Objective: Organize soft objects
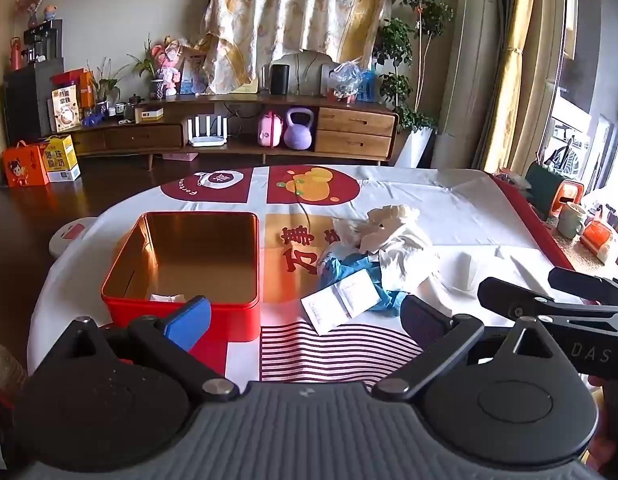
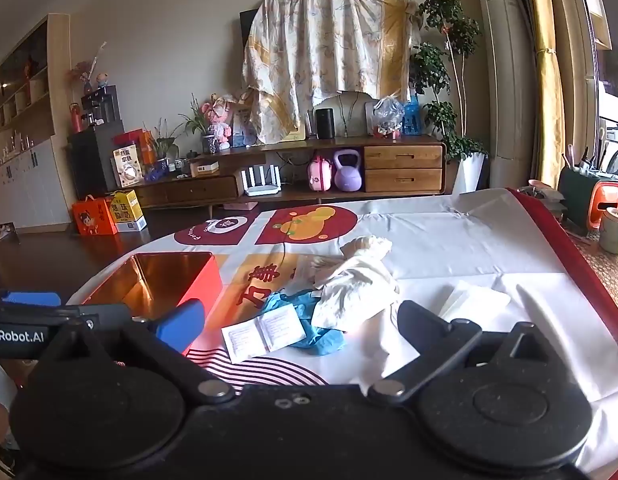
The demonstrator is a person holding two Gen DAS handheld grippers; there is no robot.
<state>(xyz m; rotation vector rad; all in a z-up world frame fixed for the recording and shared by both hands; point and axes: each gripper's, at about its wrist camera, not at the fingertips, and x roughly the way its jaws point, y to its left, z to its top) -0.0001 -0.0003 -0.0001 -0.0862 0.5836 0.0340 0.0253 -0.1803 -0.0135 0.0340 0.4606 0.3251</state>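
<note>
A red tin box (image 1: pixel 181 312) with a gold inside stands open on the table at the left; a bit of white tissue (image 1: pixel 167 298) lies in its near corner. It also shows in the right wrist view (image 2: pixel 207 276). A heap of soft things lies right of it: white cloth (image 1: pixel 397 248) (image 2: pixel 357 284), blue cloth (image 1: pixel 357 270) (image 2: pixel 309 320) and a white paper packet (image 1: pixel 341 306) (image 2: pixel 265 336). My left gripper (image 1: pixel 305 320) is open and empty, near the box's front. My right gripper (image 2: pixel 301 328) is open and empty, just before the heap.
The table wears a white cloth (image 1: pixel 449 200) with red and orange prints. A folded white tissue (image 2: pixel 473 300) lies right of the heap. Cups and an orange holder (image 2: pixel 605 204) stand past the table's right edge. A wooden TV cabinet (image 1: pixel 269 128) stands across the room.
</note>
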